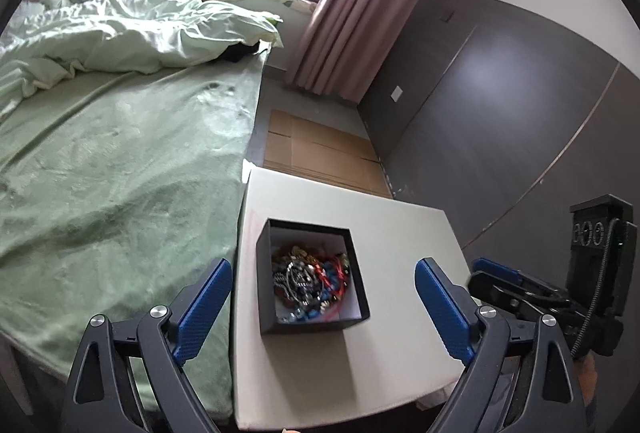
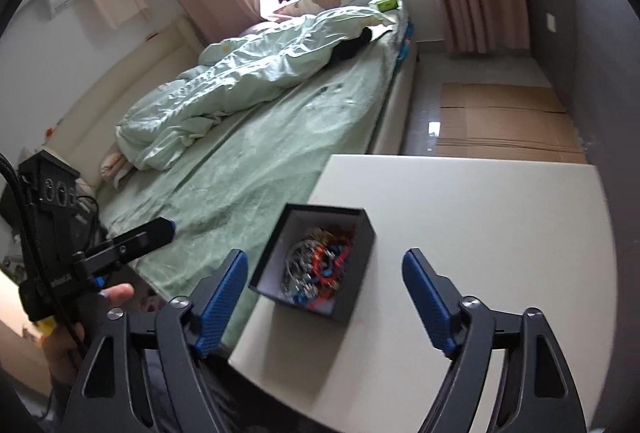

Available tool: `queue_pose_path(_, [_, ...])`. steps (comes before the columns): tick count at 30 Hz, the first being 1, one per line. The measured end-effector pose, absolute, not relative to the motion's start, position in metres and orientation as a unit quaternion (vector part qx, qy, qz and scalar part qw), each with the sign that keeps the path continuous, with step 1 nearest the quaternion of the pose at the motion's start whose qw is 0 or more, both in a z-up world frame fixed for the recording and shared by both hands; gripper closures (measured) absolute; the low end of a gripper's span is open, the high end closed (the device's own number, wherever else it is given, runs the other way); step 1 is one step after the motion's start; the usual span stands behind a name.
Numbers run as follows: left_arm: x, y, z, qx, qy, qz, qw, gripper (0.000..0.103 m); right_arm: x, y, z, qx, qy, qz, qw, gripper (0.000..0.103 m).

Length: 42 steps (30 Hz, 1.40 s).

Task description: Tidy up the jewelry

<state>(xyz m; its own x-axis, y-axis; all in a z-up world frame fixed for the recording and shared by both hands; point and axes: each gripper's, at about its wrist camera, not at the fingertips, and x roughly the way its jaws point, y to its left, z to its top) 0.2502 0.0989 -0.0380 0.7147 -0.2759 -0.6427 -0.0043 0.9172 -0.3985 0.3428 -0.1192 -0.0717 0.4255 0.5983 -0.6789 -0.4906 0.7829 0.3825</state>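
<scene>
A black box (image 1: pixel 264 265) with a white inside stands on a small white table (image 1: pixel 400 233). A tangle of jewelry (image 1: pixel 310 281), silver, red and blue, fills it. My left gripper (image 1: pixel 323 285) is open and empty, its blue fingers wide on either side of the box and above it. In the right wrist view the same box (image 2: pixel 362 257) and jewelry (image 2: pixel 318 267) sit at the table's (image 2: pixel 480 233) left edge. My right gripper (image 2: pixel 325 273) is open and empty, held above the box. The right gripper also shows at the right of the left wrist view (image 1: pixel 496 275).
A bed (image 1: pixel 120 161) with a green sheet and a crumpled quilt (image 1: pixel 120 29) lies close to the table's left side. Flattened cardboard (image 1: pixel 320 149) lies on the floor beyond the table. A dark wall panel (image 1: pixel 500 105) runs along the right. Curtains (image 1: pixel 348 17) hang by the window.
</scene>
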Motion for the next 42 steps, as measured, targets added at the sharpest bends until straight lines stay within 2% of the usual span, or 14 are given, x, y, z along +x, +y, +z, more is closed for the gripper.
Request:
queue_pose_path(2, [0.241,0.091,-0.033,-0.179,0.369,-0.075,0.909,0.006,0.329,-0.128,-0.066,0.059,0.425,0.316,0.846,0.008])
queue_pose_path(4, [0.231,0.083,-0.027,-0.168,0.365,-0.076,0.912,0.0,0.32,-0.137,-0.063,0.058,0.424,0.308,0.85,0.005])
queue_pose_path(7, [0.212,0.069,-0.017,-0.144,0.356,-0.073,0.921,0.0,0.299,-0.155,-0.056,0.063,0.419,0.291,0.858,0.0])
queue_pose_path(21, [0.112,0.025,0.025,-0.082,0.29,-0.072,0.951,0.0,0.2,-0.217,-0.022,0.086,0.361,0.234,0.899,0.0])
queue_pose_path(42, [0.003,0.013,0.052,-0.066,0.209,-0.071,0.973,0.0,0.082,-0.227,0.015,0.054,0.292,0.233,0.926,0.0])
